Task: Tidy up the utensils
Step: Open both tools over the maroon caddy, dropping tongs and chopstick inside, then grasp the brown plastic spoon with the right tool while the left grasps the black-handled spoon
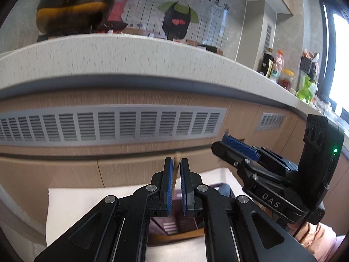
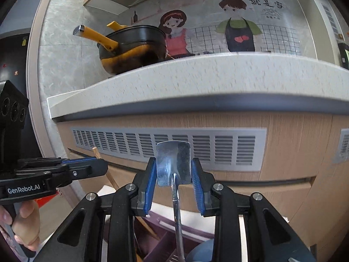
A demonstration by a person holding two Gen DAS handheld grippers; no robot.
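Two utensils are up in my tongs: one wooden chopstick (image 1: 177, 163) and one metal spatula (image 2: 173, 163). My left gripper (image 1: 176, 168) is clenched on the chopstick, pads nearly together, the stick rising between them and slanting down toward the purple utensil holder (image 1: 174, 224) below. My right gripper (image 2: 173, 170) points forward at cabinet level, its blue pads (image 2: 150, 181) pressed against both edges of the spatula's blade, the handle dropping into the same purple holder (its contents are too blurred to count). Seen from the right wrist, the left gripper (image 2: 87, 163) sits level beside it, my hand (image 2: 24, 222) on its grip. Ahead stand the speckled countertop (image 2: 196, 76), one long vent grille (image 2: 170, 148) in the wooden cabinet front, and one black-and-yellow pan (image 2: 133, 48) on the counter. Bottles and jars (image 1: 277, 67) crowd the far end.
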